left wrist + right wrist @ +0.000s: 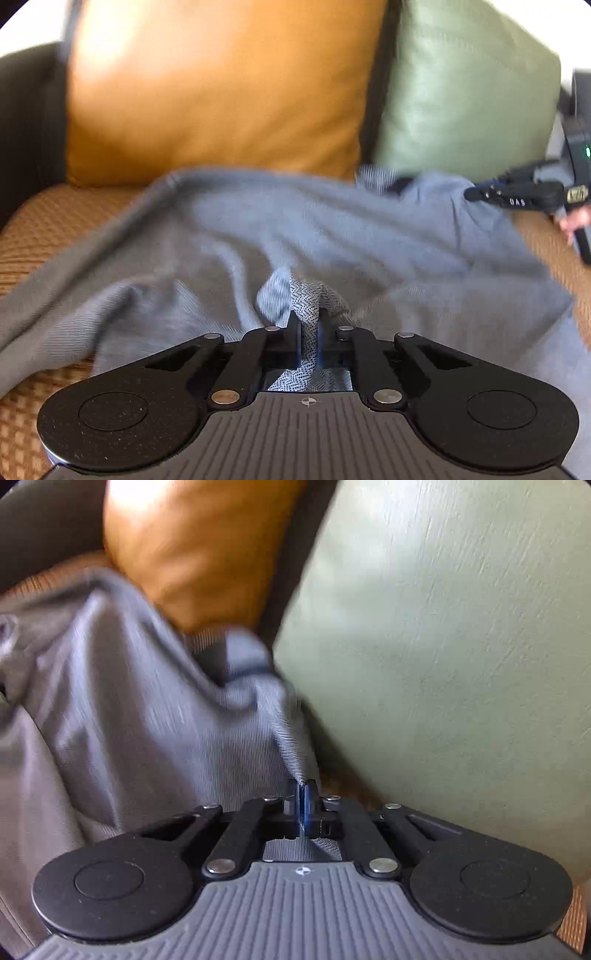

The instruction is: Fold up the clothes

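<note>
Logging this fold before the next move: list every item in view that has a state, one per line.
Left gripper: shut, fingers pinching a bunched fold of the garment.
Right gripper: shut, clamped on the garment's edge.
Grey garment: spread over the sofa seat, wrinkled, not yet folded, gripped at two places.
Orange cushion: upright against the sofa back.
Green cushion: upright beside the orange cushion.

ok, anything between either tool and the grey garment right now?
Nothing visible. The left tool is shut on a bunched fold of the grey knit garment, and the right tool is shut on its edge near the green cushion. Fabric sits directly in both.
</note>
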`<action>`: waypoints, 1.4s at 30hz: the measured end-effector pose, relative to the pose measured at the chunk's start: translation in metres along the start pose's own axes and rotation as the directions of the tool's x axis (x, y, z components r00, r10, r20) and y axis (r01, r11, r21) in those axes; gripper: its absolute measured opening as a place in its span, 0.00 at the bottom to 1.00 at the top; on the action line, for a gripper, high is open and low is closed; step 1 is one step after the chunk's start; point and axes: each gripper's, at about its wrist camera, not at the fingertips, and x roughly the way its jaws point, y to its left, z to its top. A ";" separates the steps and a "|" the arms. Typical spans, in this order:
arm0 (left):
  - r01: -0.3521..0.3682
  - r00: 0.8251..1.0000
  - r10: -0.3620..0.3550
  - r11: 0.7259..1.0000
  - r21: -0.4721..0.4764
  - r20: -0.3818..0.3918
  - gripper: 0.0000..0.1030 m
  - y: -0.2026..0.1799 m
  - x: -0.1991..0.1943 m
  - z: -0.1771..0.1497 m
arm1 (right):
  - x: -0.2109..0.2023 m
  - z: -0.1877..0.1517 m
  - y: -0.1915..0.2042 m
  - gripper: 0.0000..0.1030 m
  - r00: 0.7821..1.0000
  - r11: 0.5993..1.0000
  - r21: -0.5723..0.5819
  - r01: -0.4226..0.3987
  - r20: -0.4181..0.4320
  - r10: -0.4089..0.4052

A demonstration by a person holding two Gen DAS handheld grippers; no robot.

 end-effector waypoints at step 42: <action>-0.108 0.988 0.095 0.988 -0.106 -0.125 0.06 0.032 -0.063 -0.065 | -0.117 -0.153 0.037 0.06 0.990 0.873 0.475 0.114 -0.133 -0.057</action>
